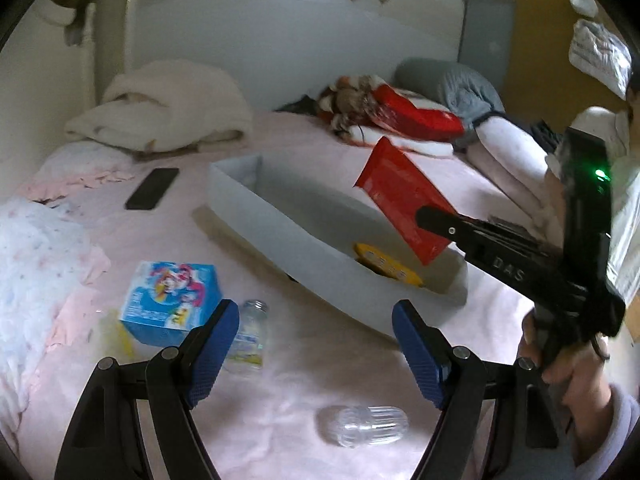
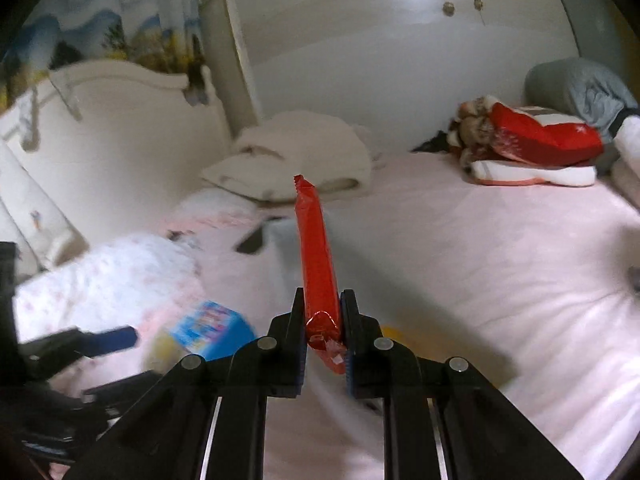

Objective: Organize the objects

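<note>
Right claw point(image 2: 323, 322) clamping red packet point(image 2: 316, 252) (edge-on), above grey bin point(image 1: 280, 236)

- A bed point(image 1: 340, 360) is covered with scattered things, and an open tray point(image 1: 280, 216) is set on it near the middle.
- A flat packet point(image 1: 390, 268) is laid inside the tray at its right end.
- A wrapped snack bar point(image 1: 400, 200) is held above that right end by the right gripper point(image 2: 323, 320).
- A phone point(image 1: 152, 189) is placed left of the tray, on the bed.
- A carton point(image 1: 172, 308) is set nearer, left of the tray, with a small bottle point(image 1: 250, 336) lying just beside it on the right.
- A clear ribbed container point(image 1: 362, 426) is laid nearest.
- The left gripper point(image 1: 316, 344) is held over the bed between the bottle and the tray's near end.
- A folded blanket point(image 1: 160, 108) is piled at the far left, and folded clothes point(image 1: 400, 112) at the far right.
</note>
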A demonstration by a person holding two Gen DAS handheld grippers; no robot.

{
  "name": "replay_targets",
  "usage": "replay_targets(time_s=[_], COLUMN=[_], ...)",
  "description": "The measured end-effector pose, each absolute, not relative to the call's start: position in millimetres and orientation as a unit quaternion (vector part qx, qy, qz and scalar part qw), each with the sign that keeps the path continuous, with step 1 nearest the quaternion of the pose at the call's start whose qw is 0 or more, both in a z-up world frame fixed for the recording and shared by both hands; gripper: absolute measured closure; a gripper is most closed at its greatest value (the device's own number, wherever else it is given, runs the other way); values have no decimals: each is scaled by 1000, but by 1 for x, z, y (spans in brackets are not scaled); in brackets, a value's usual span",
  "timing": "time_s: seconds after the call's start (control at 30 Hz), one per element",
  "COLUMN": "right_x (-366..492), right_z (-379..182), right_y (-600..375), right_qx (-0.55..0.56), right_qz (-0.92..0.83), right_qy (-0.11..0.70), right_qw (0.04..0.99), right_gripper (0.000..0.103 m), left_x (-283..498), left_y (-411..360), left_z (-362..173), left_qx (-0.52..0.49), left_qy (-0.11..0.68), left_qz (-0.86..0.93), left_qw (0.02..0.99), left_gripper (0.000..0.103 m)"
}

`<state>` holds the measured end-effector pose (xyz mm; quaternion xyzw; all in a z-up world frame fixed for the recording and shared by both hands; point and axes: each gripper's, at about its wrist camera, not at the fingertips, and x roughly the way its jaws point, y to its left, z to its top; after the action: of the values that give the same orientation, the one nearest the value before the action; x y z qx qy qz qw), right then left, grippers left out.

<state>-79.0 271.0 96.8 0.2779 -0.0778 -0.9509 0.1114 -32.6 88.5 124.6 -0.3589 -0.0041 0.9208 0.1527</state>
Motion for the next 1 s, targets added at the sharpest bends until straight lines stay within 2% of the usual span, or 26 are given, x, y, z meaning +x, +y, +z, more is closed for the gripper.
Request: replay_targets(time_s=[0.2,0.4,0.47,0.53,0.8,1.0], right_x=[-92,-95,-92,-89,-85,-74], right_z=[80,79,83,86,84,87], right_y=[289,289,286,282,257,229], right_qx=[334,327,312,301,311,316], right_qz=[-937,-941,-946,-950,-931,-917], right_qy=[-86,-75,-71,-61,-95,-73], right_qw=[65,47,53,59,166,234], right_gripper=[88,84,73,73,73,73], left_x=[-37,-42,-42,-42,-41,-41], left_y=[103,111,111,110,98,78], left_z=[117,110,109,110,109,107], left_qx=[-378,-392,-394,-393,-395,-396], left_qy=[5,12,14,15,15,5], left_qz=[914,909,908,909,910,911], left_qw=[149,140,140,138,123,110], left_gripper=[25,25,25,25,25,26])
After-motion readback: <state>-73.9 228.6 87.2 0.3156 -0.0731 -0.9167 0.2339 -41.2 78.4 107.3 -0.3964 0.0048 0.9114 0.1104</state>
